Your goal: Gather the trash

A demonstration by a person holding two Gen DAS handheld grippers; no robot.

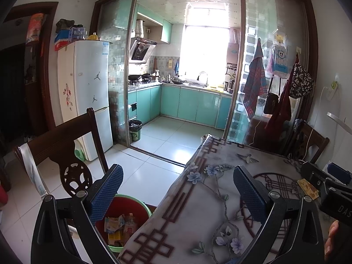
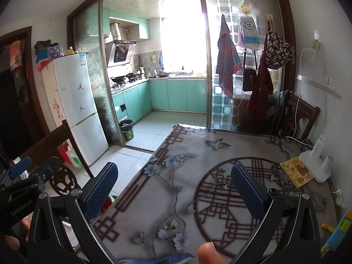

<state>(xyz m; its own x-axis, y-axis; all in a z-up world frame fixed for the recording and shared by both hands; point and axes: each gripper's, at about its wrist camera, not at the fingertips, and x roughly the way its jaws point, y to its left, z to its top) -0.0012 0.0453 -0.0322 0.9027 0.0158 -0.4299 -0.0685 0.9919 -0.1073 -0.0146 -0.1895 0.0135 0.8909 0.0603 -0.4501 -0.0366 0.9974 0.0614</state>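
Both claws wide and empty, left gripper (image 1: 177, 194) over table edge (image 1: 176, 198) by red bin (image 1: 140, 206) holding wrappers, right gripper (image 2: 173, 190) well short of yellow wrapper (image 2: 296, 171) beside lamp base (image 2: 316, 167); reaching could knock lamp

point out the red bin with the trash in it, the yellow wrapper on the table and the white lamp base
red bin (image 1: 144, 209), left wrist view, on its inner wall
yellow wrapper (image 2: 296, 171), right wrist view, on its printed face
white lamp base (image 2: 316, 170), right wrist view, on its flat foot
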